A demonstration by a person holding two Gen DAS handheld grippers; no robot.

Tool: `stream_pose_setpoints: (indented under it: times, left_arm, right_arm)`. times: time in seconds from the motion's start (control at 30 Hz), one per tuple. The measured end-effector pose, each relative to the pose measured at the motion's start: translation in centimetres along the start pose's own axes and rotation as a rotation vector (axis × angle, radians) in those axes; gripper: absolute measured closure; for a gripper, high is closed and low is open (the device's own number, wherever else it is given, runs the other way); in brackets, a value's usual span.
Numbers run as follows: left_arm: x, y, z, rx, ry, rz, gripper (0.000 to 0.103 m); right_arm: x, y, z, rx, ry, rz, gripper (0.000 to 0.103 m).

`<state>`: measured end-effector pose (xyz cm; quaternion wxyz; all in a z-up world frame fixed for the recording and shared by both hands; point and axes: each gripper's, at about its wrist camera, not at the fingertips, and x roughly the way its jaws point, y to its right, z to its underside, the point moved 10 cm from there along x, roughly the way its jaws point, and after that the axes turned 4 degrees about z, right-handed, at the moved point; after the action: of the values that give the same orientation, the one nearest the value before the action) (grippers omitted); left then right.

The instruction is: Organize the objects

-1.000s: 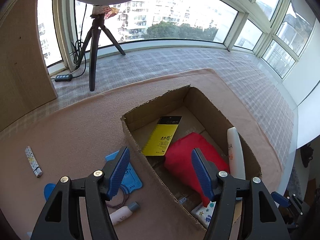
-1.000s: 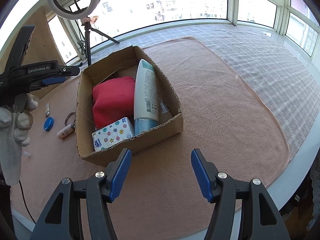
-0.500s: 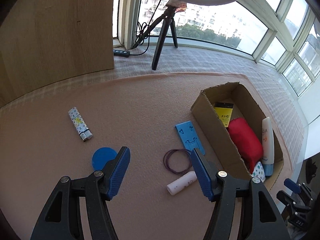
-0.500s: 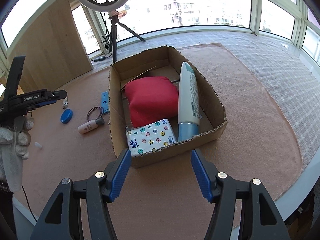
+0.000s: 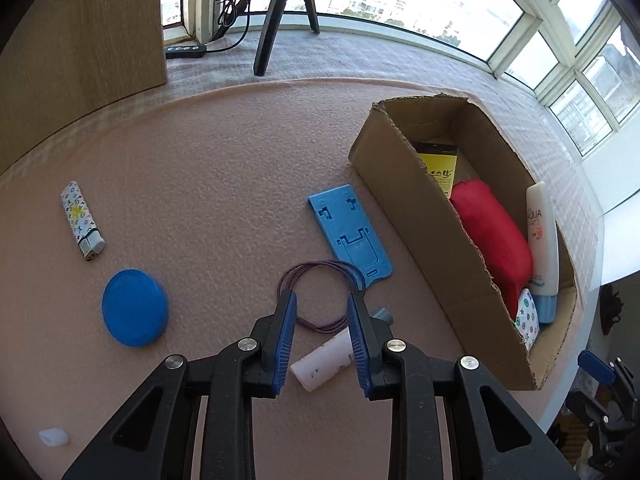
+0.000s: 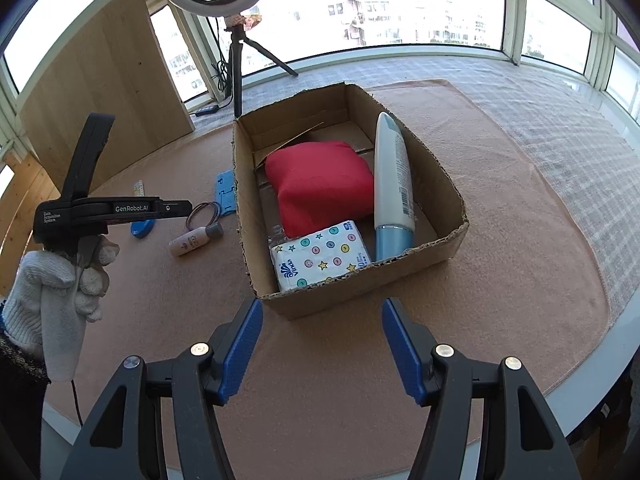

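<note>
— Left gripper (image 5: 321,306)?
— Hanging low over the pink mat (image 5: 208,152), jaws part-way apart, clamped on nothing. Purple hair ties (image 5: 316,276) lying right between the tips, small bottle (image 5: 326,360) just beneath, on its side.
— Touching either?
— Cannot tell from this angle.
— Right gripper (image 6: 322,318)?
— Held above the near edge of the counter, jaws wide apart and holding nothing, pointing at the box (image 6: 440,184).
— Inside the box?
— Red pouch (image 6: 320,186) in the middle, sunscreen tube (image 6: 394,176) lying along the right wall, tissue pack (image 6: 320,256) against the near wall, yellow packet (image 5: 438,164) toward the far end.
— Outside it?
— Blue stand (image 5: 348,232) flat just left of the box, its near end touching the hair ties. Blue lid (image 5: 134,306) farther left, lighter (image 5: 82,220) beyond it toward the left edge, small white cap (image 5: 54,437) near the front left corner.
— Anything else?
— Gloved hand (image 6: 60,280) gripping the left gripper's handle; tripod (image 5: 280,8) past the mat's far edge.
</note>
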<state>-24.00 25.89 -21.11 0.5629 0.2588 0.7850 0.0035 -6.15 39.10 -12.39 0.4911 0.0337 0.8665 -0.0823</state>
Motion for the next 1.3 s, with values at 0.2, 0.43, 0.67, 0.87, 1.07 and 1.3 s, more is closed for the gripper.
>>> stream_pose_setpoints:
  times: [0.2, 0.43, 0.67, 0.87, 1.07, 1.3]
  left_arm:
    - [2.2, 0.2, -0.3, 0.016, -0.045, -0.038, 0.09]
    - [2.9, 0.3, 0.8, 0.041, -0.077, -0.045, 0.098]
    - [1.8, 0.4, 3.1, 0.102, -0.083, -0.074, 0.099]
    - [0.3, -0.4, 5.7, 0.087, -0.068, -0.063, 0.099]
    - [-1.4, -1.5, 8.6, 0.07, -0.066, -0.042, 0.099]
    - [-3.2, -3.3, 11.4, 0.019, -0.036, -0.053, 0.099]
  right_arm:
    - [-0.1, 2.2, 0.5, 0.054, -0.009, 0.024, 0.045]
    - [0.2, 2.6, 0.6, 0.074, -0.024, 0.016, 0.045]
    - [0.7, 1.2, 0.3, 0.045, -0.03, -0.007, 0.045]
    - [0.9, -0.8, 0.2, 0.008, -0.033, -0.035, 0.045]
    - [0.8, -3.3, 0.2, -0.045, -0.035, -0.066, 0.045]
    - [0.9, -6.2, 0.5, -0.101, -0.043, -0.1, 0.045]
